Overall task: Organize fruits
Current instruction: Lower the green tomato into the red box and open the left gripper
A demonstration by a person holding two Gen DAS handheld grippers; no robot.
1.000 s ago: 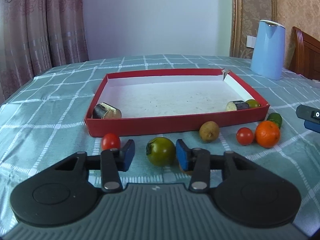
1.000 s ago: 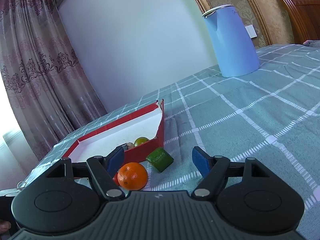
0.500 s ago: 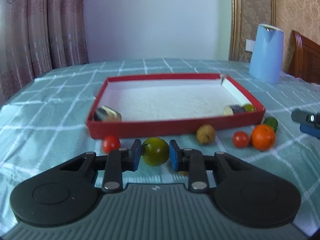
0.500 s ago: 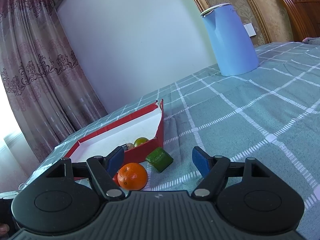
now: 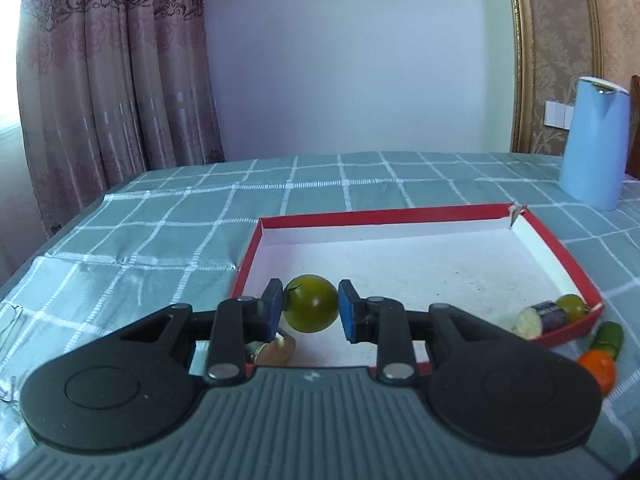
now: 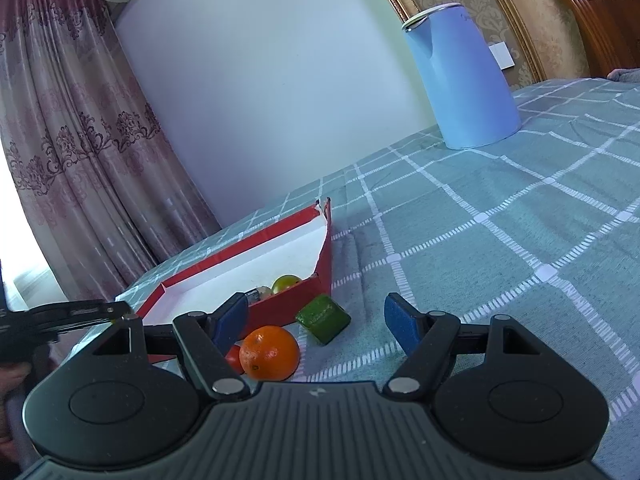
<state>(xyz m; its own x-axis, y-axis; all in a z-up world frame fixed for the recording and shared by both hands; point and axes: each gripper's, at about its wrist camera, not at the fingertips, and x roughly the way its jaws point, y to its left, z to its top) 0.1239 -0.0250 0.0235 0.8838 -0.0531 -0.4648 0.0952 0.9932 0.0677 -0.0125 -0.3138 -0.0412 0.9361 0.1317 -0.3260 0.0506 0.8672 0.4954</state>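
Inside red tray (image 5: 556, 248): eggplant piece (image 5: 542, 316), green fruit (image 5: 573, 306)

Round olive-green tomato (image 5: 312, 308) clamped between left claw (image 5: 309, 309) blue pads, held above near-left corner of shallow red cardboard tray with white floor (image 5: 538, 229). Inside tray, near-right corner: small green fruit (image 5: 573, 306) touching cut dark-skinned eggplant piece (image 5: 542, 315). On tabletop just outside that corner: round orange (image 6: 269, 352), green cucumber chunk (image 6: 323, 319), small red tomato (image 6: 234, 359) partly hidden. Brown piece (image 5: 276, 351) under left claw, unclear.
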